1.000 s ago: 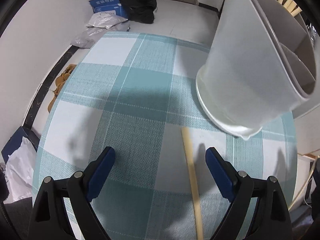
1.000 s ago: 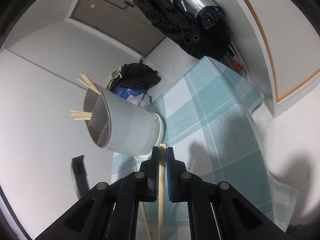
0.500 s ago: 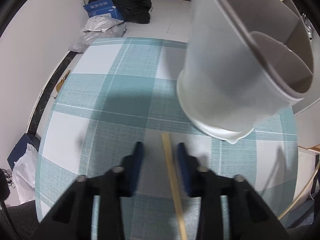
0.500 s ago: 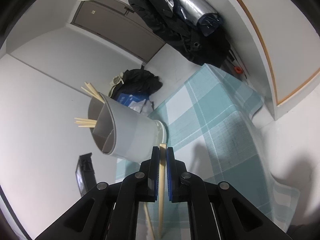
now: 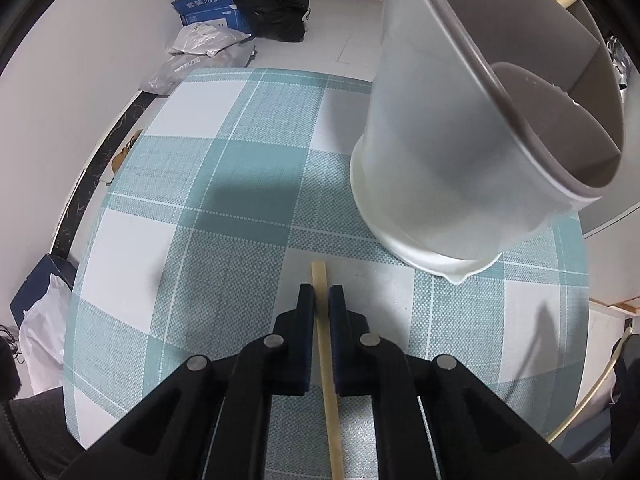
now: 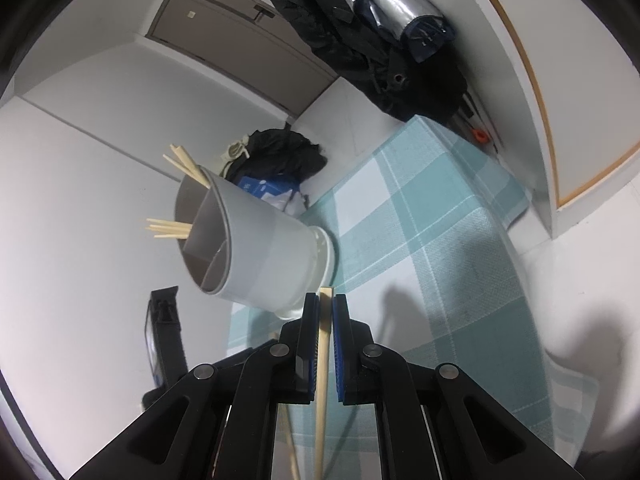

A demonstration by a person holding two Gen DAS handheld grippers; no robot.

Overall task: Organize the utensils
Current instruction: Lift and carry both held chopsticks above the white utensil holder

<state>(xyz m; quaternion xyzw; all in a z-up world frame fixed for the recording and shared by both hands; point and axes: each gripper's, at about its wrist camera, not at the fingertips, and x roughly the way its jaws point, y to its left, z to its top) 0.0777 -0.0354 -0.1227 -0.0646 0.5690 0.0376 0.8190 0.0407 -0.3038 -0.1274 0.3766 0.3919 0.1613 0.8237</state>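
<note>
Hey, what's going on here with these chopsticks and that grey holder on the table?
A person is tidying chopsticks with a handheld gripper in each hand. The left gripper is shut on one chopstick low over the checked tablecloth, just in front of the grey utensil holder. The right gripper is shut on a second chopstick. The holder has dividers inside, and several chopsticks already stick out of it. Neither held chopstick is in the holder yet.
</note>
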